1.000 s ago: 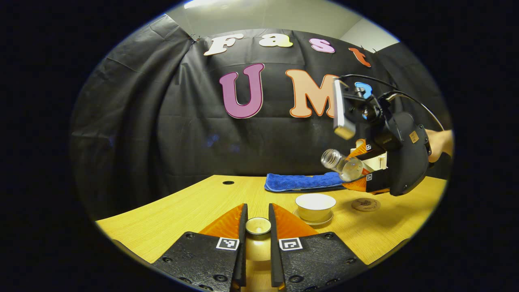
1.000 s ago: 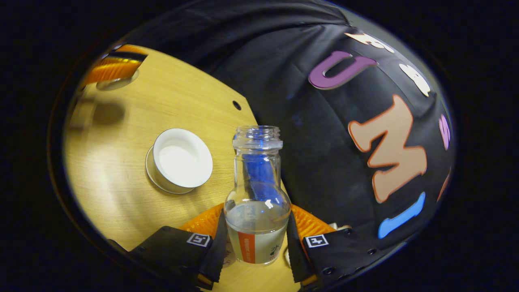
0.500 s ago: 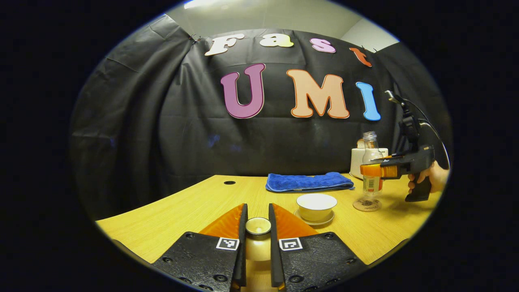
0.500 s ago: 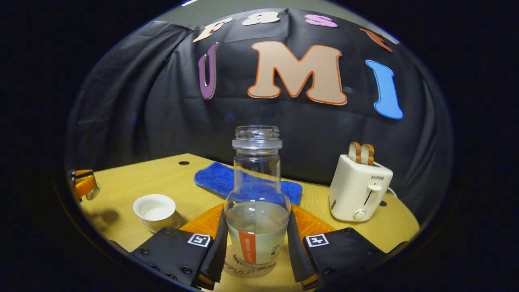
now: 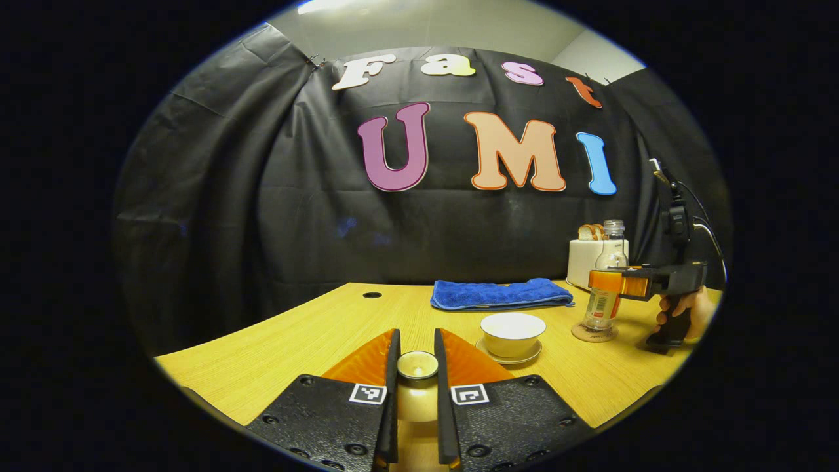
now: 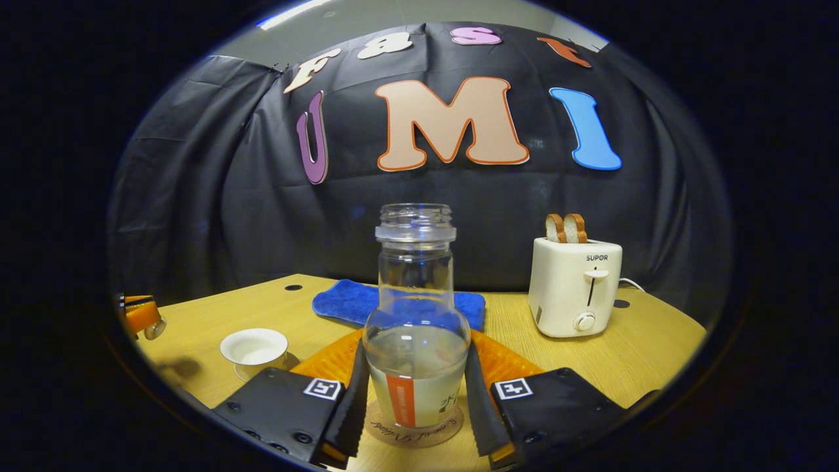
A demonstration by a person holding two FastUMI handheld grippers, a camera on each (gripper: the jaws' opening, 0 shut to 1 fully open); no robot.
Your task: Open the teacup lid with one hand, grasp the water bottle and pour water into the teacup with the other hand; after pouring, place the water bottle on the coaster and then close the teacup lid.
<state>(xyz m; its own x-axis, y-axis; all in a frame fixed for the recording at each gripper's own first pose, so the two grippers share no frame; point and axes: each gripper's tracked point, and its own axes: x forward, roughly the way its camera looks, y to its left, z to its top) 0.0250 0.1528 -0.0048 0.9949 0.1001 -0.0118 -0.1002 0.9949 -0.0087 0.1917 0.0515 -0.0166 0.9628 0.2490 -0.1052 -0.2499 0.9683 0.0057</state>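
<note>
The water bottle, clear and partly full with its mouth uncapped, stands upright on the round coaster. My right gripper is shut on its lower body. Seen from the left gripper view, the bottle and coaster sit right of the white teacup, with the right gripper held by a hand. The teacup is uncovered on its saucer. My left gripper is shut on the teacup lid, held left of the cup and near the table's front.
A blue towel lies behind the teacup. A white toaster with bread slices stands at the back right. The wooden table has a small hole near its far edge. The left gripper shows at far left.
The right gripper swung the bottle from a tilted pose above the cup back upright, moved it right and lowered it onto the coaster. The left gripper stayed still with the lid.
</note>
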